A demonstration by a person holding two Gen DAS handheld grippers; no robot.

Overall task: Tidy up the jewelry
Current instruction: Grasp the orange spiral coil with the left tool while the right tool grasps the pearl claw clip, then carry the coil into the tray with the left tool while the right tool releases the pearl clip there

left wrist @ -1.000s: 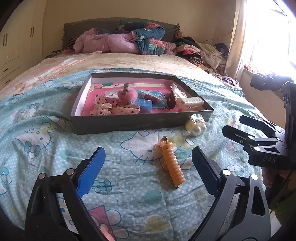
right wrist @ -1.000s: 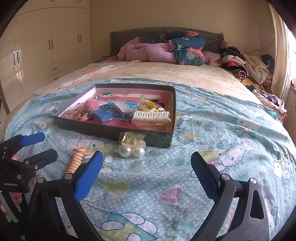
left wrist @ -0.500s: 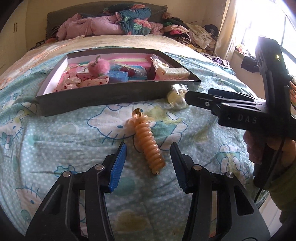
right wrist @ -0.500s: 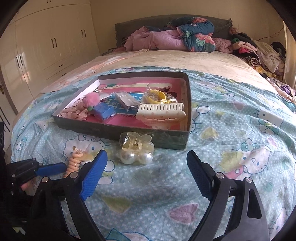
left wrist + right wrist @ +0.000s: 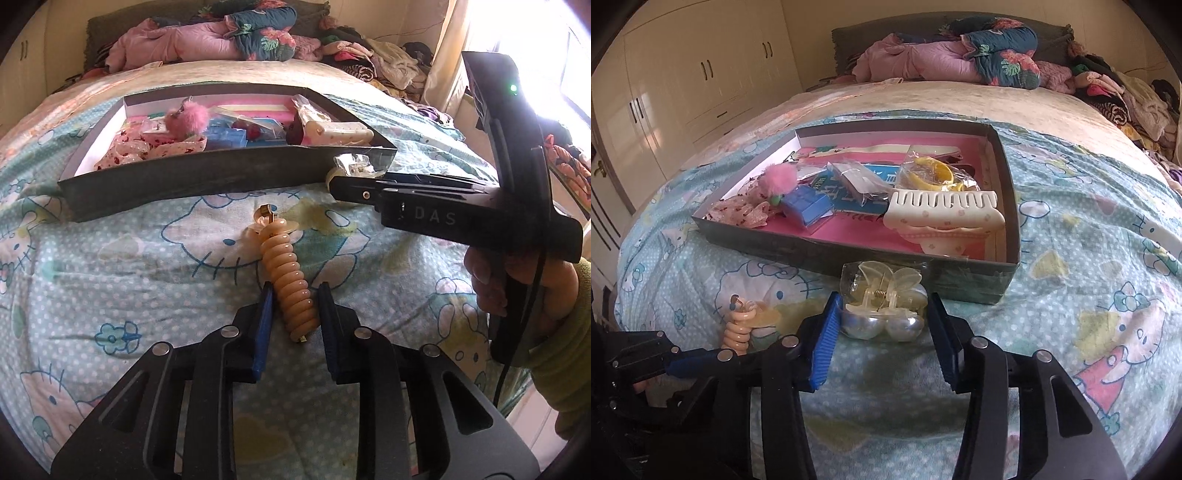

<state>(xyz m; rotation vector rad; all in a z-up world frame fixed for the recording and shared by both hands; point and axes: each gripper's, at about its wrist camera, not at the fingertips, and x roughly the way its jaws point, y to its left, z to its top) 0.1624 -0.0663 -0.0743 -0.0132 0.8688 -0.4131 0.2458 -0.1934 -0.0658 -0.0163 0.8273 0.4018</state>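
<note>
Since the earlier frames both hands have come down toward the bedspread (image 5: pixel 110 266) and both pairs of jaws have just been closing. The left gripper (image 5: pixel 293 295) now brackets the near end of the peach spiral hair tie (image 5: pixel 290 280); its blue pads sit against the coils, so it looks clenched on the tie, though the fisheye makes the contact on the right pad hard to confirm. The tie lies on the cover in front of the dark tray (image 5: pixel 207 177), its long axis running away from the tongs toward the tray wall, metal clasp at the far end.

The right gripper (image 5: pixel 882 314) straddles the pearl claw clip (image 5: pixel 882 314), which rests just short of the tray's near wall (image 5: pixel 886 266). The left pad (image 5: pixel 823 339) seems to touch the pearls; a gap shows at the right pad, so the grip is not yet complete. Each hand is nearest its own item.

The clip's underside and the tie's near tip are hidden behind the jaws.
</note>
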